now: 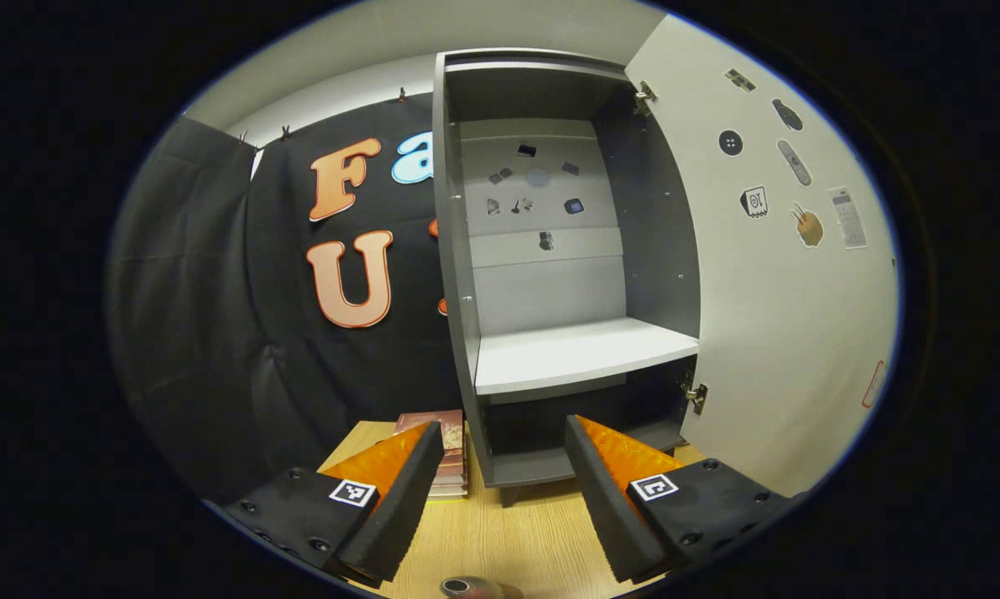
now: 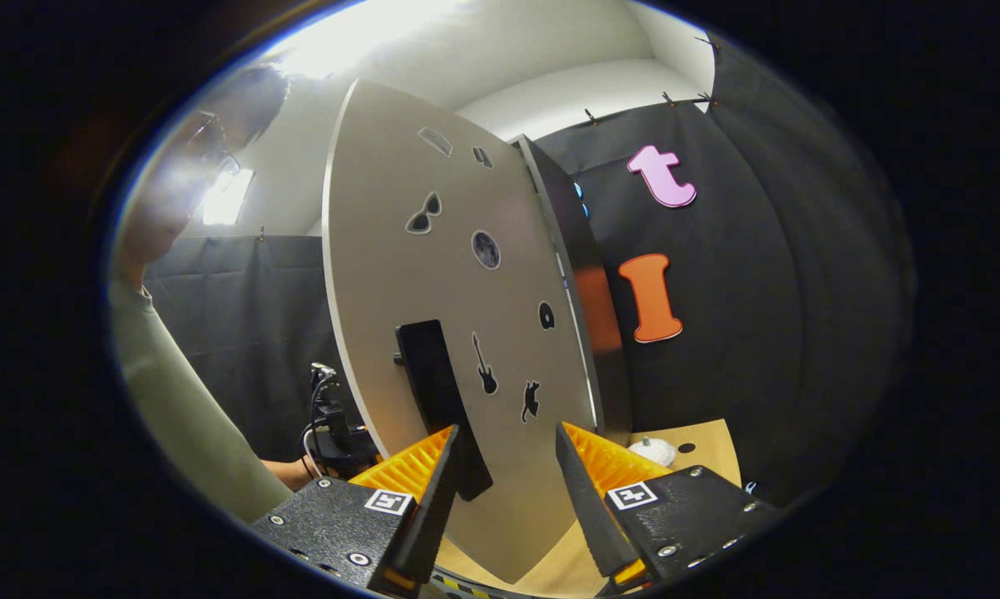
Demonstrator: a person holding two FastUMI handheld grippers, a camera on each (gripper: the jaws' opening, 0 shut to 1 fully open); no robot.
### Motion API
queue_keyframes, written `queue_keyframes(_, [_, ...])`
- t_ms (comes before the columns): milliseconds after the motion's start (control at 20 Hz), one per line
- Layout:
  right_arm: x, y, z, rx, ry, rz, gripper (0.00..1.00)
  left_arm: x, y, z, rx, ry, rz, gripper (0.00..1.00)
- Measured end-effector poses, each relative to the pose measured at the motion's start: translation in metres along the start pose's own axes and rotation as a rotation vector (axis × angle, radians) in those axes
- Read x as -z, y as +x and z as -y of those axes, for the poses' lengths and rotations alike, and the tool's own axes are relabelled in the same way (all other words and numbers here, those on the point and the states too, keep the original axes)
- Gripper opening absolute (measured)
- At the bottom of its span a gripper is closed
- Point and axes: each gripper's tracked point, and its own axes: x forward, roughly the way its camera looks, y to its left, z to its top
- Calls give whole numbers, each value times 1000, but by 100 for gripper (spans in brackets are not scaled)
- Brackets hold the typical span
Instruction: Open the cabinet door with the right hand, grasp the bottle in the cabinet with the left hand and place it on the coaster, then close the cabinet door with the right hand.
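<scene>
The grey cabinet (image 1: 458, 274) stands open in the left gripper view, its white shelf (image 1: 579, 353) bare. Its door (image 1: 783, 274) is swung out to the right. My left gripper (image 1: 504, 499) is open in front of the cabinet's base, nothing between its fingers. Just below it, at the lower edge, pokes a rounded metallic top (image 1: 479, 588), which looks like the bottle, standing on the wooden table (image 1: 517, 532). In the right gripper view my right gripper (image 2: 508, 499) is open close to the door's outer face (image 2: 433, 274). The lower end of the black handle (image 2: 433, 391) sits by its left finger.
A stack of books (image 1: 443, 453) lies on the table against the cabinet's left side. A person's sleeve (image 2: 175, 399) and the other gripper (image 2: 334, 433) are beyond the door's edge. A small white object (image 2: 654, 451) lies on the table to the right.
</scene>
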Motion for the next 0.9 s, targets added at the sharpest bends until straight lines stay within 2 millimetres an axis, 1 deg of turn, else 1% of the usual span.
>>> queue_keyframes(50, [3, 3, -4, -12, -1, -5, 71, -1, 0, -3, -2, -12, -2, 93])
queue_keyframes(100, [6, 7, -8, -23, -3, -7, 71, -4, -1, -9, -10, -11, 2, 95])
queue_keyframes(150, [11, 11, -11, -34, -7, -11, 71, -7, -1, -14, -15, -1, 15, 94])
queue_keyframes(200, [11, 14, -13, -44, -8, -13, 71, -10, -1, -19, -20, 12, 23, 95])
queue_keyframes(300, [14, 21, -18, -62, -5, -18, 71, -7, -3, -26, -24, 17, 18, 95])
queue_keyframes(400, [14, 26, -24, -77, -1, -19, 71, -8, -4, -32, -27, 14, 22, 95])
queue_keyframes(450, [16, 31, -25, -83, 0, -19, 71, -10, -5, -36, -27, 13, 25, 95])
queue_keyframes(600, [25, 38, -26, -100, 22, -25, 71, -15, -7, -46, -27, 4, 37, 95])
queue_keyframes(750, [32, 47, -31, -111, 34, -27, 71, -15, -11, -59, -40, 6, 36, 95])
queue_keyframes(900, [35, 57, -33, -126, 9, -33, 71, -24, -18, -71, -57, -3, 55, 95])
